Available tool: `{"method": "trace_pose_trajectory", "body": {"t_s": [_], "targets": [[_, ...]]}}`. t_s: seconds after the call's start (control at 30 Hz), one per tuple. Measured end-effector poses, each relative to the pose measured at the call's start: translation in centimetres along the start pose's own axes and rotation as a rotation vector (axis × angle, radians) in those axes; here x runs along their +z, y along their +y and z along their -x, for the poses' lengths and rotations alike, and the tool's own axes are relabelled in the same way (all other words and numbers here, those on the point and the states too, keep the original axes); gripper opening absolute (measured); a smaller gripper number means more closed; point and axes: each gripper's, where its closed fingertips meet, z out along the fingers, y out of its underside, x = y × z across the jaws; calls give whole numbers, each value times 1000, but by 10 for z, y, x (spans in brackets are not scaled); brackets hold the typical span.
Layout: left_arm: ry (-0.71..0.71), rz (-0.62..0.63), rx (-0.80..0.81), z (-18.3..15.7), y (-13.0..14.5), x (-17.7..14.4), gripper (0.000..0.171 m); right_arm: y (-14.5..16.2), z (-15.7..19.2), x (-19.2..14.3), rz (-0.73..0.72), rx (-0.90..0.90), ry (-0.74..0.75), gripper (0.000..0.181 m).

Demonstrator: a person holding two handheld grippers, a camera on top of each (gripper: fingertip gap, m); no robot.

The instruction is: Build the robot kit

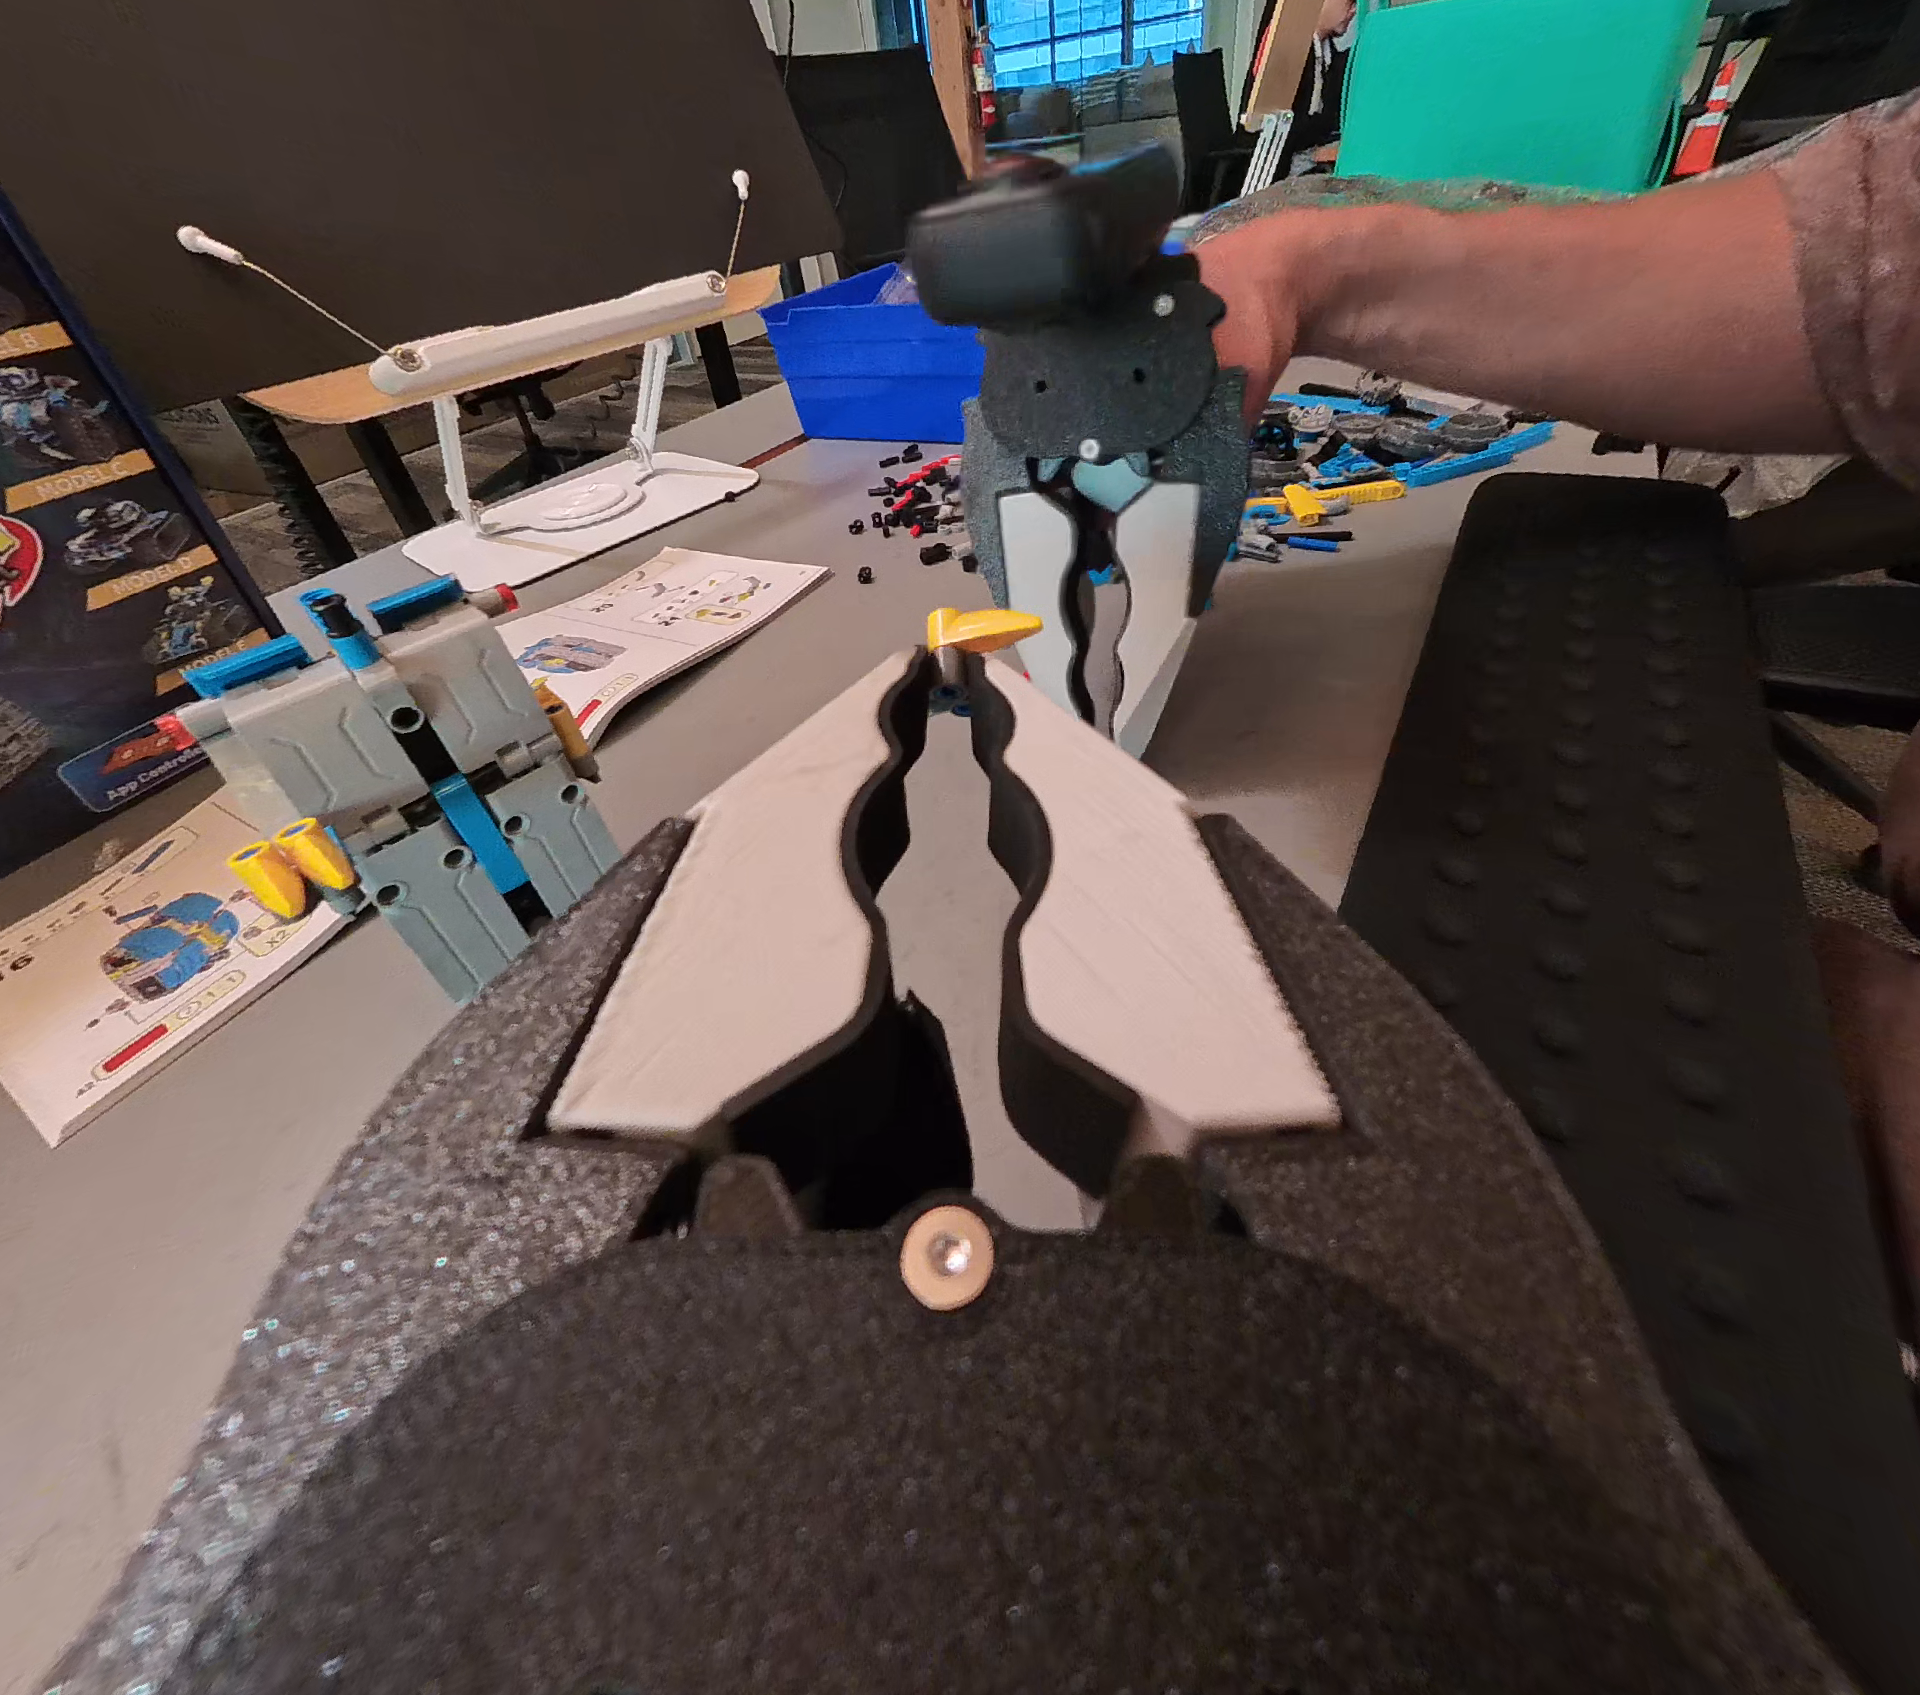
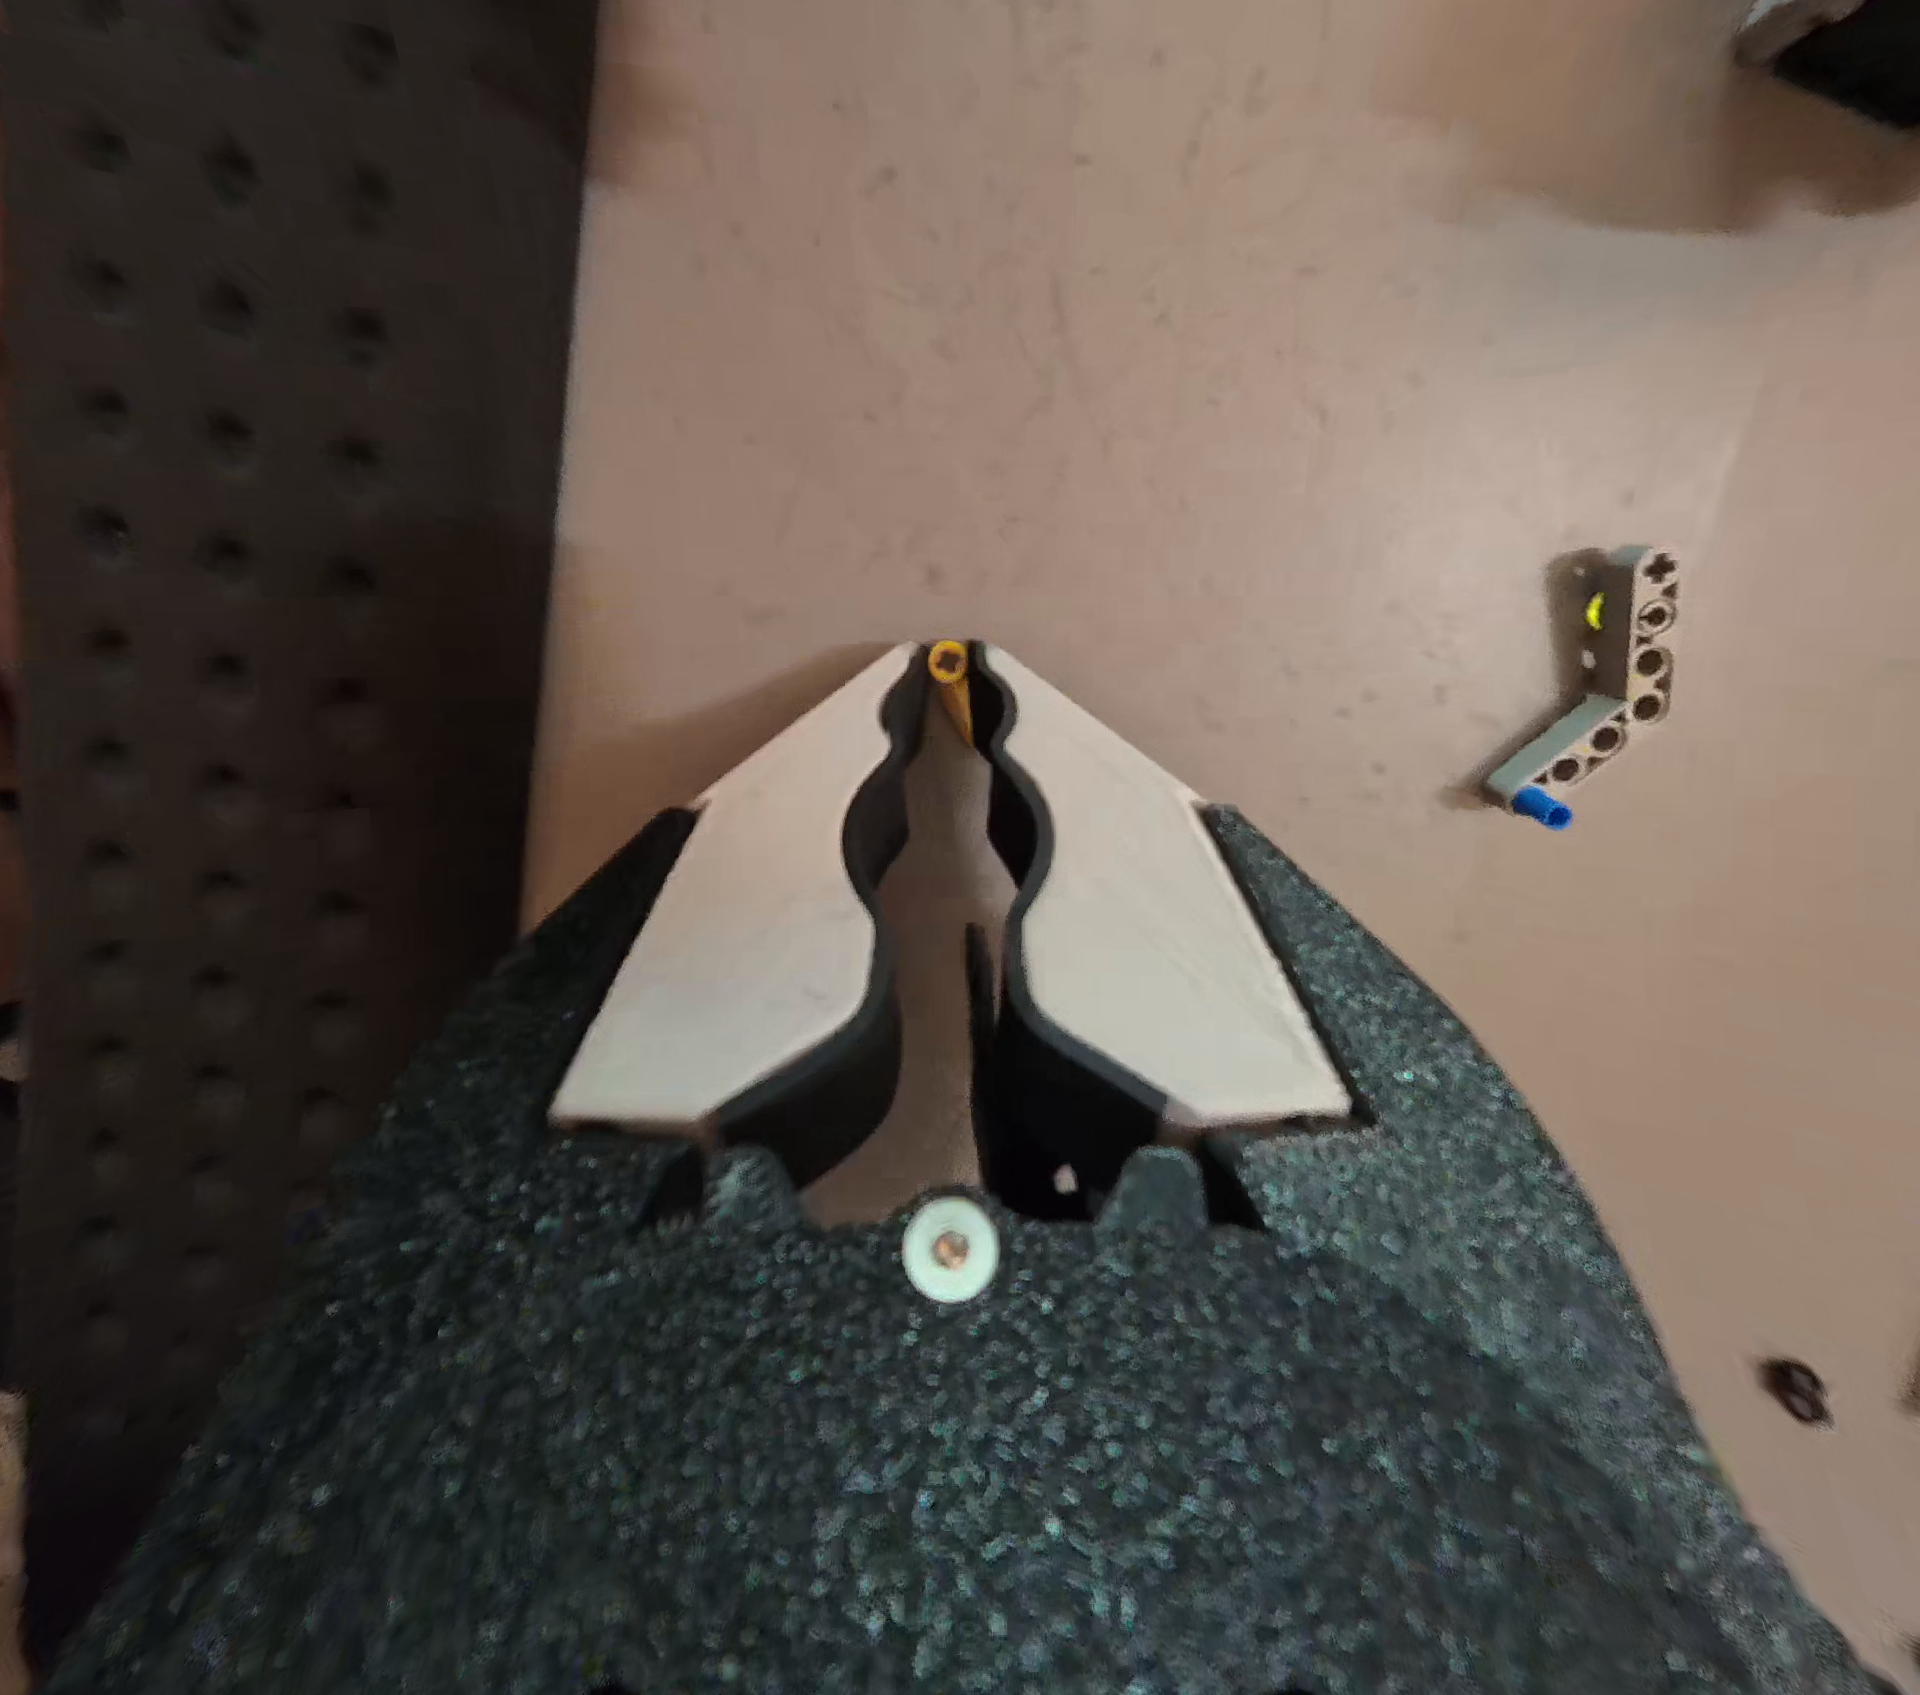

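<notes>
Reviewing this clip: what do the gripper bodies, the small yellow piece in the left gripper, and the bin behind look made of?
Left gripper body: dark, grainy and speckled, probably foam or rough printed plastic; its fingers are smooth matte white with fine ridges, likely printed plastic. Right gripper looks the same. Small yellow piece: glossy moulded plastic on a grey pin. Blue bin: smooth, slightly shiny plastic.

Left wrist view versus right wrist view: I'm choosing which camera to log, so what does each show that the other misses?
Left only: left gripper shut on a small yellow piece on a grey pin, grey-and-blue brick assembly, open paper instruction booklet, blue plastic bin.
Right only: short yellow plastic tube clamped in the right gripper, grey bent holed beam.
Both: right gripper, black dimpled mat, tabletop.
</notes>
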Motion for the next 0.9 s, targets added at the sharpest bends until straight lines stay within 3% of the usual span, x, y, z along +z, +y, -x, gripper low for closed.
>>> {"method": "trace_pose_trajectory", "body": {"t_s": [0.1,0.2,0.27,0.4,0.5,0.77,0.9], "targets": [[-5,-52,7,0,-9,-4,7,-41,-5,-27,-282,101,16,7],[-25,-130,48,1,-21,-9,7,-107,5,-83,-760,273,-117,6],[-45,-160,103,1,-26,-11,7,-127,9,-95,-916,369,-172,6],[-86,-158,205,-2,-28,-11,7,-134,7,-79,-937,533,-220,6],[-115,-137,272,-4,-27,-9,6,-133,4,-85,-999,597,-273,6],[-212,-70,520,-11,-22,-4,7,-135,12,-87,-1026,594,-355,7],[-210,-76,526,-12,-24,-5,7,-134,16,-88,-1016,540,-330,6]]}}
